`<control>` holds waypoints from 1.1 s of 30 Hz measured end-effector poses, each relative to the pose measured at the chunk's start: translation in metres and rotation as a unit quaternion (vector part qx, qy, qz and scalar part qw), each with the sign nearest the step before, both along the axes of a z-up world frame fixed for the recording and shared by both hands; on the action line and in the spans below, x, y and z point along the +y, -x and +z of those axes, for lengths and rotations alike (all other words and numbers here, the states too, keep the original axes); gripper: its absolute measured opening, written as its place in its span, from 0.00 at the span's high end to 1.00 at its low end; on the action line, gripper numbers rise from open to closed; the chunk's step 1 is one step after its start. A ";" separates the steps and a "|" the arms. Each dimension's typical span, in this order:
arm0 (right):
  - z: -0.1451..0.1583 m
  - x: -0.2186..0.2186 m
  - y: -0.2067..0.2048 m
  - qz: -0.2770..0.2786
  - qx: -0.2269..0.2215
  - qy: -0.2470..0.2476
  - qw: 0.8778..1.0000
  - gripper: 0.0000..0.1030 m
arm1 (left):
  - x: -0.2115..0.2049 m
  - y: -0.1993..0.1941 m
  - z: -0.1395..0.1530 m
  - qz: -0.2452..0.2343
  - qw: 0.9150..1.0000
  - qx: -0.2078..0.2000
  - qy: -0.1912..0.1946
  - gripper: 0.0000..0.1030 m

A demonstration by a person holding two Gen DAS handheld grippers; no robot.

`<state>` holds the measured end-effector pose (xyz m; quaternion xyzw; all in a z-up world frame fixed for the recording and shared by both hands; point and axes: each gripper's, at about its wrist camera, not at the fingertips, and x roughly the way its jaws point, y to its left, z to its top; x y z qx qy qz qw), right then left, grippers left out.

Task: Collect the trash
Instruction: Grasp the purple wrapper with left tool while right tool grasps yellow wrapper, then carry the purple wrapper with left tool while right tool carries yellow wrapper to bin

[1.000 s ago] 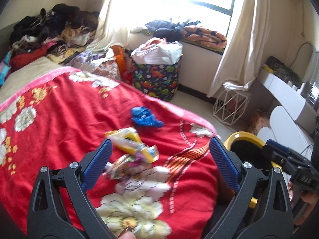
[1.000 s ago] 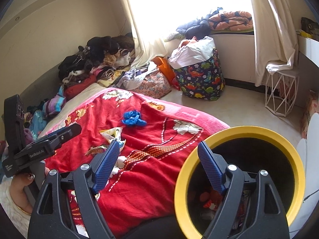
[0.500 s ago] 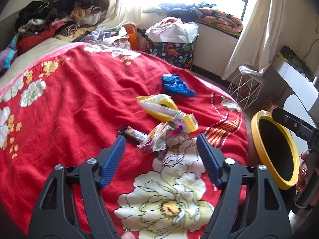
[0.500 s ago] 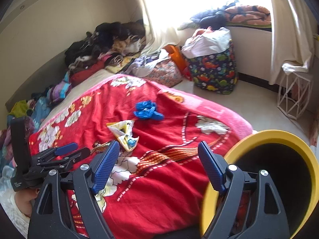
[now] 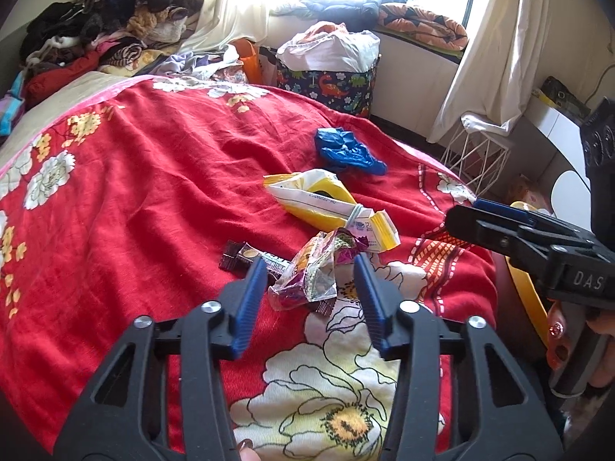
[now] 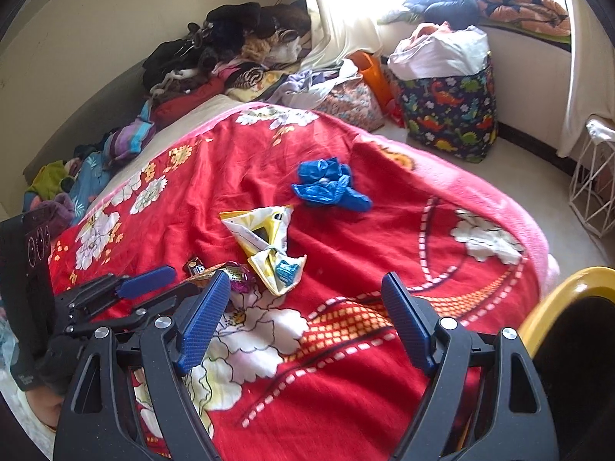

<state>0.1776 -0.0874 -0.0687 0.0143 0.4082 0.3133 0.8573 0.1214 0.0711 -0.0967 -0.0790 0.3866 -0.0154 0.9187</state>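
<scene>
Trash lies on a red flowered blanket (image 5: 134,176). A crumpled shiny wrapper (image 5: 315,269) lies between the fingers of my left gripper (image 5: 310,269), which is open and narrowed around it. A dark candy bar wrapper (image 5: 246,255), a yellow and white packet (image 5: 326,203) and a crumpled blue bag (image 5: 346,150) lie beyond. My right gripper (image 6: 303,299) is open and empty above the blanket; the packet (image 6: 265,242) and blue bag (image 6: 326,184) lie ahead of it. A yellow-rimmed bin (image 6: 557,299) stands at the right.
A dinosaur-print bag (image 5: 326,80) full of laundry stands on the floor by the window. Clothes (image 5: 107,30) are piled at the bed's far end. A white wire stand (image 5: 476,153) is to the right. The right gripper shows in the left wrist view (image 5: 499,223).
My left gripper has moved down to the shiny wrapper and its fingers have narrowed around it. My right gripper has swung left, away from the bin and over the blanket.
</scene>
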 end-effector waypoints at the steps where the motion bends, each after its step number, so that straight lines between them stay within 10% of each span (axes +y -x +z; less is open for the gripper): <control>1: -0.002 0.002 -0.003 0.001 0.005 -0.001 1.000 0.24 | 0.000 -0.001 -0.001 -0.001 1.000 0.001 0.002 0.69; 6: -0.014 0.015 -0.014 0.011 0.024 -0.001 1.000 0.24 | 0.005 -0.001 -0.007 -0.002 1.000 0.009 0.015 0.91; 17: -0.039 0.045 -0.034 0.028 0.065 -0.012 0.997 0.37 | 0.028 0.014 0.000 0.026 0.998 0.007 0.054 0.92; 22: -0.045 0.050 -0.034 0.025 0.072 -0.015 0.997 0.70 | 0.031 0.018 0.009 0.033 0.998 -0.002 0.055 0.92; 33: -0.004 0.003 0.005 -0.001 -0.006 -0.030 1.000 0.72 | 0.013 0.017 0.029 0.012 0.998 -0.023 0.059 0.92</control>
